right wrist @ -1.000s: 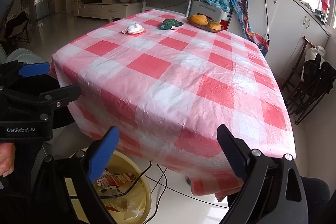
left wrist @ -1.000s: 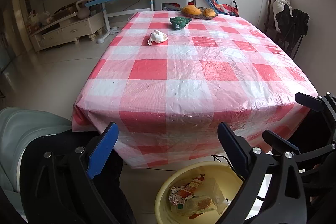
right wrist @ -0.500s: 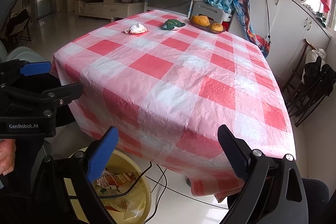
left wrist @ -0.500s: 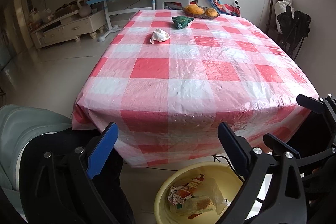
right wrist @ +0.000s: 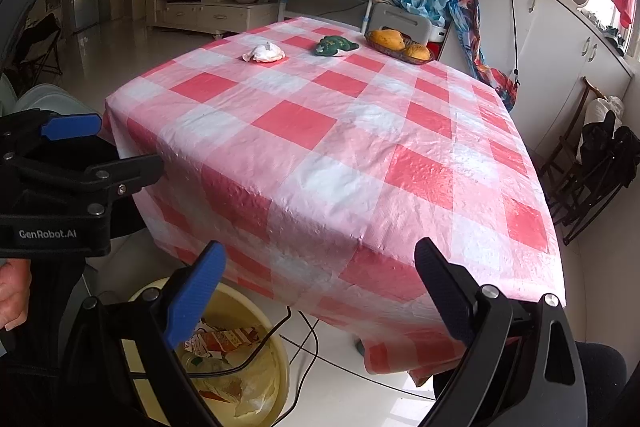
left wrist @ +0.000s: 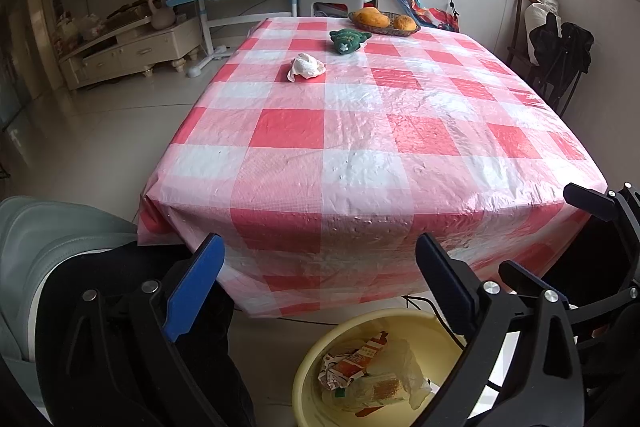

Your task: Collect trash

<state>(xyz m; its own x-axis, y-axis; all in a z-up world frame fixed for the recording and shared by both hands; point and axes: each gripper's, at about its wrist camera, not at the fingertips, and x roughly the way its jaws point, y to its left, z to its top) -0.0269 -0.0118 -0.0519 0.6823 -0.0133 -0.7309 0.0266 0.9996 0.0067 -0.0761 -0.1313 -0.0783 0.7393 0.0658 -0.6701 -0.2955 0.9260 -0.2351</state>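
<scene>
Yellow plastic basin is slipping lower in view as both empty, wide-open grippers are rising toward the crumpled white tissue.

My basin is cut off by the bottom edge in the left view, and in the right view my own finger covers part of its rim. The wrappers in it are too crumpled to read. The wad far up the table — tissue or cloth, I cannot tell. My hand is clipped at the edge.
</scene>
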